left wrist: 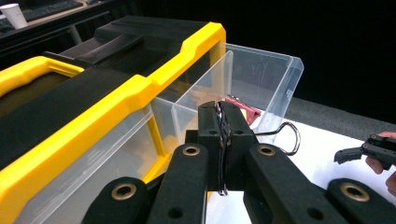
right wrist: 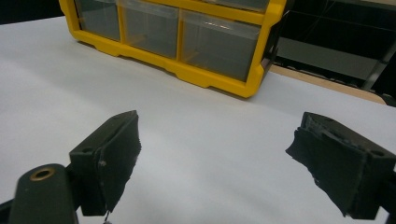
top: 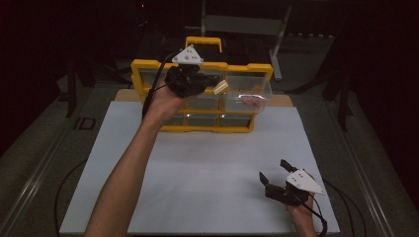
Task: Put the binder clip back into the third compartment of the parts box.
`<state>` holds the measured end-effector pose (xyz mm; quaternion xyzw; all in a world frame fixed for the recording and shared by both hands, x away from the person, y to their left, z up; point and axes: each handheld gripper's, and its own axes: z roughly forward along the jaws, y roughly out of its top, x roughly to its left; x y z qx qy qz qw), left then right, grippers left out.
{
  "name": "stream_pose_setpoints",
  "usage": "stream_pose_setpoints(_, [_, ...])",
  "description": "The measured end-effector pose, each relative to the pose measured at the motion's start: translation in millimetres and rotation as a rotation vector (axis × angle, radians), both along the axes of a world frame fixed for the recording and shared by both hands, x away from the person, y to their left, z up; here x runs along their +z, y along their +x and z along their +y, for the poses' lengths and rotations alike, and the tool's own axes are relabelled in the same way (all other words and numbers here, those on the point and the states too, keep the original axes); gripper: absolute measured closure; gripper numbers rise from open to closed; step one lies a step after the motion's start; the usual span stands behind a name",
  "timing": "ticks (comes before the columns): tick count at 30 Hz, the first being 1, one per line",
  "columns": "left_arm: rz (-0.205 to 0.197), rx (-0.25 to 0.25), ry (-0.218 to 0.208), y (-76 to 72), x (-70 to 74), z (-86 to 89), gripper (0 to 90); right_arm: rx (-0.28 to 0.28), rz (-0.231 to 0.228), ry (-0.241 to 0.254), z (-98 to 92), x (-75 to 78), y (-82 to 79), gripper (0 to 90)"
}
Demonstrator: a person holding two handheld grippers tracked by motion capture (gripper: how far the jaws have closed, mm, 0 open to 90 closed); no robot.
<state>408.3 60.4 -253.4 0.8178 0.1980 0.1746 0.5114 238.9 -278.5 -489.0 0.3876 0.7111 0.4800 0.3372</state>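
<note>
Now the left tongs, clamped on a thin wire clip, hover at the pulled-out clear drawer of the yellow organizer upper centre, so next comes easing over and releasing, while the right tongs gape wide, lower right on the worktop.

High view looks down from above the table edge; both gripper views sit low, close, sharing the yellow drawer cabinet.
</note>
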Motion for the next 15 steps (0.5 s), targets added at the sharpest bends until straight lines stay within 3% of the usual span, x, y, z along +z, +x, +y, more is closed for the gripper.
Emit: stream_pose_setpoints(15, [-0.009,0.008,-0.013,6.5,10.8,-4.7,89.3,-0.004,-0.003,0.002,-0.5,0.2,-0.1,13.4])
